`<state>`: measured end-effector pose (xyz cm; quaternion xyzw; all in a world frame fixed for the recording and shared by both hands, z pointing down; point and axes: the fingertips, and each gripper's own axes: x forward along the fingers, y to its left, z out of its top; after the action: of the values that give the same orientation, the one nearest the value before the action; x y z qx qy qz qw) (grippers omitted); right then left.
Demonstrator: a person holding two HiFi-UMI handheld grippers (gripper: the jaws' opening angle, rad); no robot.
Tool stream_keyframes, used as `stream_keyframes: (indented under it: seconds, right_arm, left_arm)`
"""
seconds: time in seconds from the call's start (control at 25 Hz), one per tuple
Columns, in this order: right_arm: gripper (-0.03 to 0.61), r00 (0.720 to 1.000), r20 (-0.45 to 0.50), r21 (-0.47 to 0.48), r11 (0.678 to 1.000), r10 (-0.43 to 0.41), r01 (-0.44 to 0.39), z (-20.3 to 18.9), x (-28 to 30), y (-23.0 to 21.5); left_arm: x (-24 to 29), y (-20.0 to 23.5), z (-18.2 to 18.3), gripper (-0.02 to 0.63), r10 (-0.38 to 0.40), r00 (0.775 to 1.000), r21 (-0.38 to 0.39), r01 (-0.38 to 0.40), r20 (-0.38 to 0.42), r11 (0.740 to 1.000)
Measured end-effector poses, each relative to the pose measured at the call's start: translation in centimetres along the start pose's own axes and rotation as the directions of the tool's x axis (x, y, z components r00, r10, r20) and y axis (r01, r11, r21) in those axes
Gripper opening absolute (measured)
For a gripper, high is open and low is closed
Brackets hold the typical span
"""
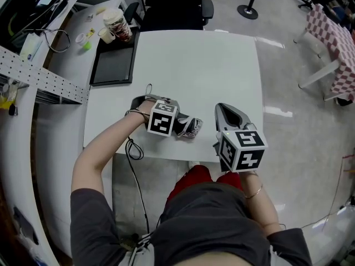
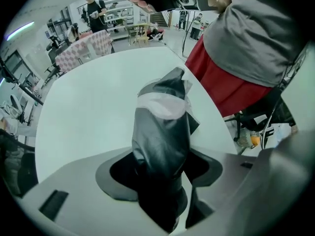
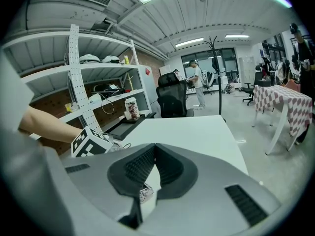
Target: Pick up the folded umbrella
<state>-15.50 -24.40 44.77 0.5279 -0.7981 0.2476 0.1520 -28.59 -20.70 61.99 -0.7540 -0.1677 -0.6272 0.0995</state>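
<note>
The folded umbrella (image 1: pixel 190 127) is black with a white band and lies near the front edge of the white table (image 1: pixel 199 65). My left gripper (image 1: pixel 178 123) is shut on it, pointing to the right, with its marker cube above. In the left gripper view the umbrella (image 2: pixel 162 127) runs out from between the jaws of the left gripper (image 2: pixel 161 168) over the table top. My right gripper (image 1: pixel 224 107) hovers just right of the umbrella, apart from it. In its own view the right gripper (image 3: pixel 153 149) is shut with nothing held.
A black flat tray (image 1: pixel 113 62) lies at the table's far left, with a patterned jar (image 1: pixel 118 25) and cups beside it. A black office chair (image 1: pixel 172 7) stands behind the table. A cable (image 1: pixel 133 148) hangs off the front edge. A checkered table (image 1: pixel 339 43) stands at the right.
</note>
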Motion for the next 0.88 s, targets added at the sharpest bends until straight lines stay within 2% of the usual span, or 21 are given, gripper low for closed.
stream_keyframes:
  seconds: [0.28, 0.64, 0.88]
  right_arm:
    - [0.018, 1.0, 0.003, -0.006, 1.0, 0.002, -0.002, 0.1, -0.3, 0.4]
    - [0.018, 1.0, 0.019, -0.005, 1.0, -0.007, 0.007, 0.2, -1.1, 0.2]
    - [0.018, 0.999, 0.036, 0.005, 1.0, -0.02, 0.019, 0.3, -2.3, -0.9]
  left_arm:
    - [-0.2, -0.3, -0.1, 0.239, 0.01, 1.0, -0.027, -0.01, -0.001, 1.0]
    - [-0.7, 0.4, 2.1, 0.229, 0.028, 0.998, -0.176, -0.018, 0.053, 0.984]
    - [-1.6, 1.4, 4.7, 0.229, 0.057, 0.994, -0.276, -0.029, 0.094, 0.961]
